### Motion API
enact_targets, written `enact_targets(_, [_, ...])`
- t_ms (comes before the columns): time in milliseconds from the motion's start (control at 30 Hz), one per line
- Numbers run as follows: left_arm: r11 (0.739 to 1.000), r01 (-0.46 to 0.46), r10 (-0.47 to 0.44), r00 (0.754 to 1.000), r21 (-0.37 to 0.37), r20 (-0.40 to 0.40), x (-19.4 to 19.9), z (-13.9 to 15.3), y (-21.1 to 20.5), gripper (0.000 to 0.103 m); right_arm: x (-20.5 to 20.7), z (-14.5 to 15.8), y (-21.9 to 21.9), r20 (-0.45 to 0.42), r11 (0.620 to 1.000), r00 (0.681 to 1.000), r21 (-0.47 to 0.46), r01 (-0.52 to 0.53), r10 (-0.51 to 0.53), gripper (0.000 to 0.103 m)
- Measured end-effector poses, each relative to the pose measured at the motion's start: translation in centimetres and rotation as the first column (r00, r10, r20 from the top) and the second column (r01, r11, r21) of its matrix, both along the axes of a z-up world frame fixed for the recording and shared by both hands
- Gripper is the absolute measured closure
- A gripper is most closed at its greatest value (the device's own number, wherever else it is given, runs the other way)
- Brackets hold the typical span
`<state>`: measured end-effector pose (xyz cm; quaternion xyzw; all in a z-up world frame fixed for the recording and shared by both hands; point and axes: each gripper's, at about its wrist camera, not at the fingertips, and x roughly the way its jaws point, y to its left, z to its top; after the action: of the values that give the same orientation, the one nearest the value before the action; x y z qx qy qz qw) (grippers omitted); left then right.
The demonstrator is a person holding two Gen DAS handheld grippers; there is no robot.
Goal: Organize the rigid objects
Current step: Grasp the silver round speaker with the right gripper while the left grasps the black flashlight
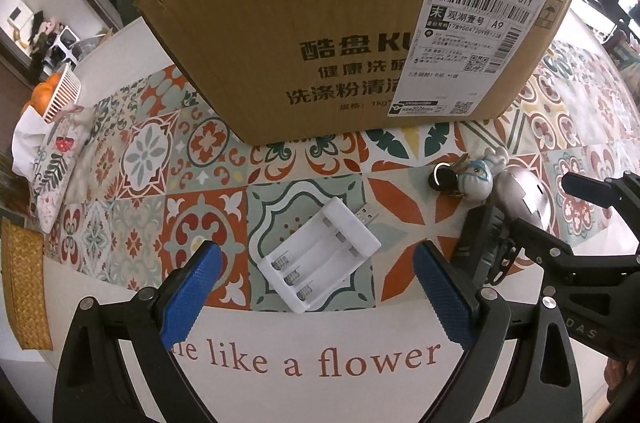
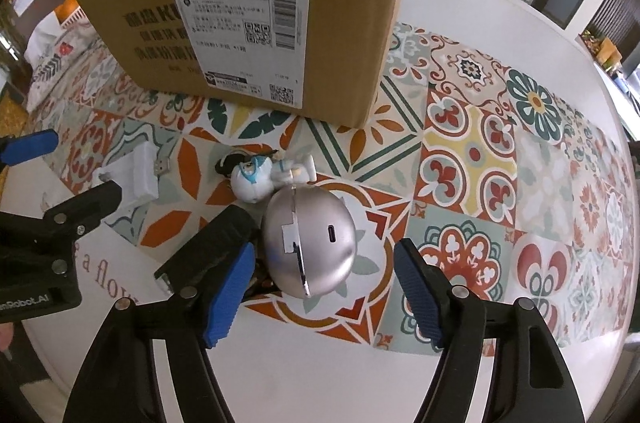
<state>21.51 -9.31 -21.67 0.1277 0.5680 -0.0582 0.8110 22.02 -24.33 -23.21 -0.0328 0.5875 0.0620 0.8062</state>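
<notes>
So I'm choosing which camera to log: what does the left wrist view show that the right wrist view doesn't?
Only the left wrist view: the white battery charger's three empty slots, between the left gripper's open jaws, and the basket of oranges.

Only the right wrist view: the silver egg-shaped case's charging port and seam, between the right gripper's open jaws.

Both: the cardboard box, figurine, patterned table mat.

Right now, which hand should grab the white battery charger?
Left, probably. The white battery charger lies straight ahead between the open fingers of the left gripper. The right gripper, also open, faces the silver egg-shaped gadget instead, with the charger far off to its side.
</notes>
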Motion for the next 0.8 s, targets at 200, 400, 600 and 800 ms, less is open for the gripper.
enact_targets(200, [1.000, -0.005, 0.005, 1.000, 0.004, -0.005, 0.3, -0.3, 0.0, 0.005, 0.5, -0.8, -0.1, -0.014, 1.000, 1.000, 0.002, -0.009, 0.009, 0.033])
enact_targets(400, [1.000, -0.015, 0.015, 1.000, 0.005, -0.009, 0.5, -0.4, 0.2, 0.005, 1.2, -1.4, 0.0, -0.021, 1.000, 1.000, 0.002, -0.008, 0.008, 0.037])
enact_targets(600, [1.000, -0.022, 0.022, 1.000, 0.016, -0.016, 0.6, -0.7, 0.5, 0.005, 1.6, -2.0, 0.4, -0.028, 1.000, 1.000, 0.008, -0.003, 0.004, 0.049])
enact_targets(800, [1.000, -0.012, 0.012, 1.000, 0.022, -0.015, 0.4, -0.7, 0.4, 0.006, 1.2, -1.9, 0.2, 0.002, 1.000, 1.000, 0.000, 0.028, -0.028, 0.049])
